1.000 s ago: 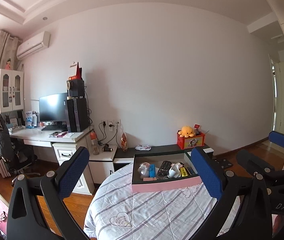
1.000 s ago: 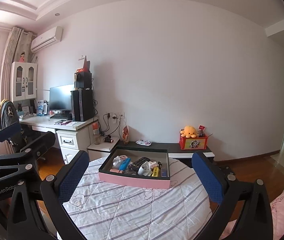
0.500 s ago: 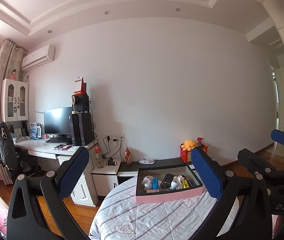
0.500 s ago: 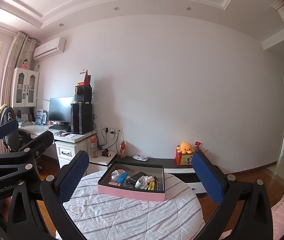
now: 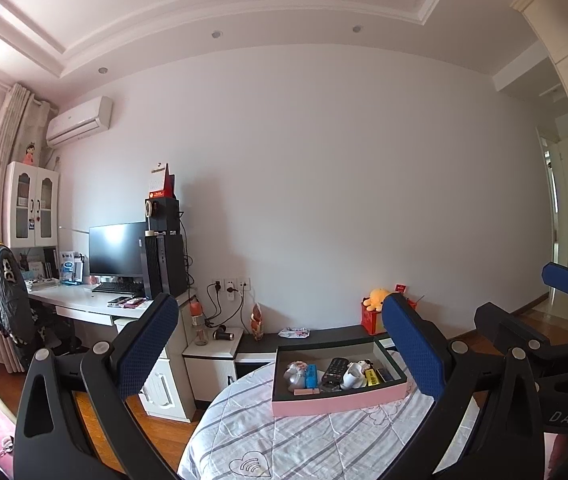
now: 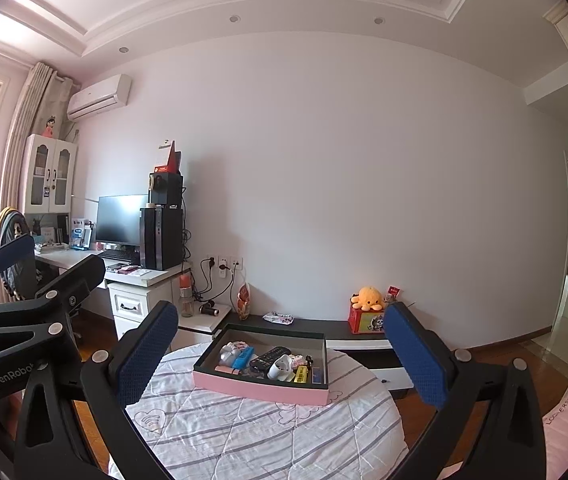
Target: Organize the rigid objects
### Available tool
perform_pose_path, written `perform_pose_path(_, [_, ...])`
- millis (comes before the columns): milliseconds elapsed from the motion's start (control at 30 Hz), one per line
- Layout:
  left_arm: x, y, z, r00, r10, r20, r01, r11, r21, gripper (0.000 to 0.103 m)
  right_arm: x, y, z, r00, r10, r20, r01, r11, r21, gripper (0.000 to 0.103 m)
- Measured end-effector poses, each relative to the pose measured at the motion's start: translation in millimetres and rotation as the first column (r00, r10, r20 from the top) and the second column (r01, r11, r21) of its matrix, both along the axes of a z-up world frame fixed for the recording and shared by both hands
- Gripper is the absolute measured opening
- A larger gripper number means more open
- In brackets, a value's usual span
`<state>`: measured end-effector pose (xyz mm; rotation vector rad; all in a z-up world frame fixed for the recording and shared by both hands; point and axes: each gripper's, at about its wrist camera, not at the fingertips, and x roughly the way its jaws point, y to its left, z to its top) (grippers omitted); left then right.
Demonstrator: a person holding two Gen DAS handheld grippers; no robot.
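Blue pads line both claws, and both stand spread wide with nothing between their fingers. The left claw [image 5: 280, 344] is raised above a round table [image 5: 244, 440] covered in a striped grey quilt; its right pad [image 5: 411, 344] overlaps the far right corner of a pink tray [image 5: 335, 400] that sits ahead of it and slightly to the right. The right claw [image 6: 280, 352] is held just beside the left one, at about the same height, and the tray [image 6: 260, 390] lies straight ahead of it, between its two pads.

Inside the tray, which has a dark inner wall, lie the rigid things in a loose row: a silver-grey lump, a blue bar [image 6: 242, 357], a black remote [image 6: 270, 358], a white mug [image 6: 280, 367], a yellow piece [image 6: 301, 374] and a small dark box at the end. A pink eraser-like block rests against the near wall.

Beyond the tray runs a low dark shelf [image 6: 323, 326] carrying a red box [image 6: 365, 320] with an orange plush on top. Farther to the left of both claws stands a white desk [image 5: 96, 308] with a monitor [image 5: 116, 250] and a black computer tower. An air conditioner hangs high on the wall above it.
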<state>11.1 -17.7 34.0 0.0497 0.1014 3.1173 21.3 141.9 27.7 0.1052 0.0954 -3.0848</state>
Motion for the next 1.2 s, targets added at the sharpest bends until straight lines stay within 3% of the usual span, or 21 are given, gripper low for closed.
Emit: perform_pose_path(1200, [-3.0, -2.1, -6.3, 1.000, 0.021, -0.021, -0.021, 1.000, -0.001, 0.103, -7.0, -5.2, -1.1, 1.000, 0.008, 0.023, -0.008, 1.000, 0.013, 0.103])
